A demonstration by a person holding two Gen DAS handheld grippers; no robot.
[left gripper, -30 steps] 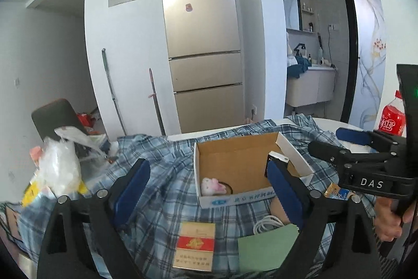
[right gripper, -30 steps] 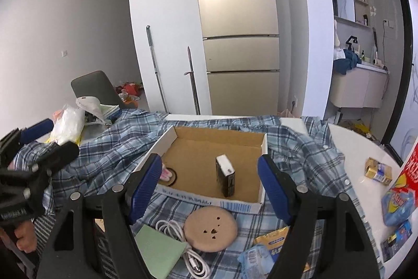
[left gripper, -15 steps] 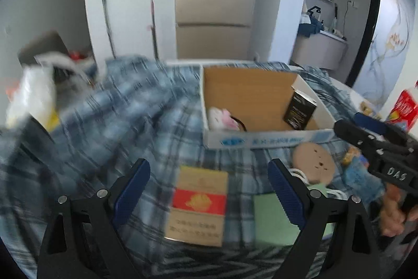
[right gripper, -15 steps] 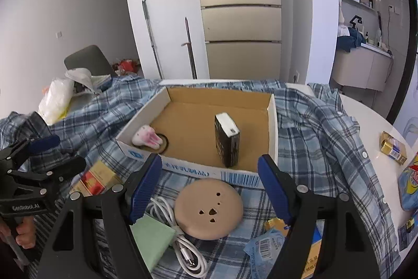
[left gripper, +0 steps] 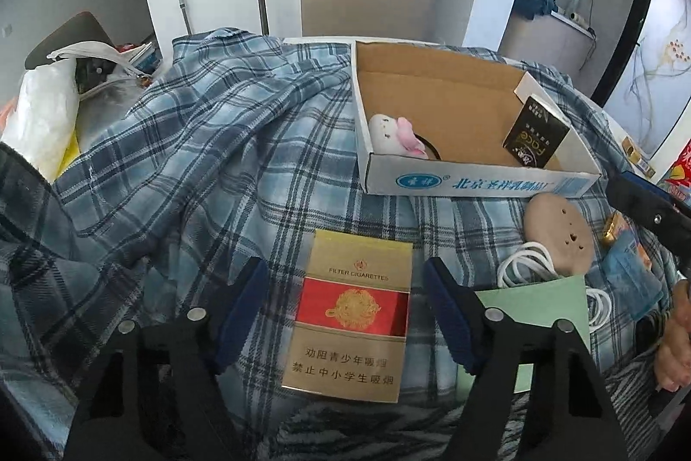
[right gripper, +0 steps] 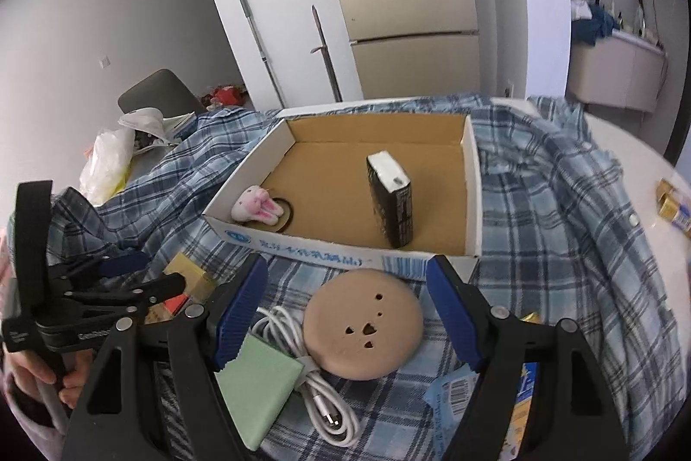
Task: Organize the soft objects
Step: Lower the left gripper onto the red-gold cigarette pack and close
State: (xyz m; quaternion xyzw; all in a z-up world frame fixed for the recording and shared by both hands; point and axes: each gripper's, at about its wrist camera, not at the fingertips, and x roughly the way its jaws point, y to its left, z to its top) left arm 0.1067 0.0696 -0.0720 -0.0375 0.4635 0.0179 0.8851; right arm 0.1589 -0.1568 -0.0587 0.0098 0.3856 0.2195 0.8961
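My left gripper is open, its blue pads on either side of a gold and red cigarette pack lying on a blue plaid shirt. My right gripper is open and straddles a round tan pad. Behind both stands an open cardboard box with a pink and white plush bunny and a black pack inside. The left gripper also shows in the right wrist view.
A green card and a white cable lie beside the tan pad. Blue snack wrappers lie at the right. A white plastic bag sits far left. A fridge stands behind the table.
Both grippers have tilted down and moved closer to the table. The left one now frames the cigarette pack, the right one the tan pad. Both jaws have narrowed.
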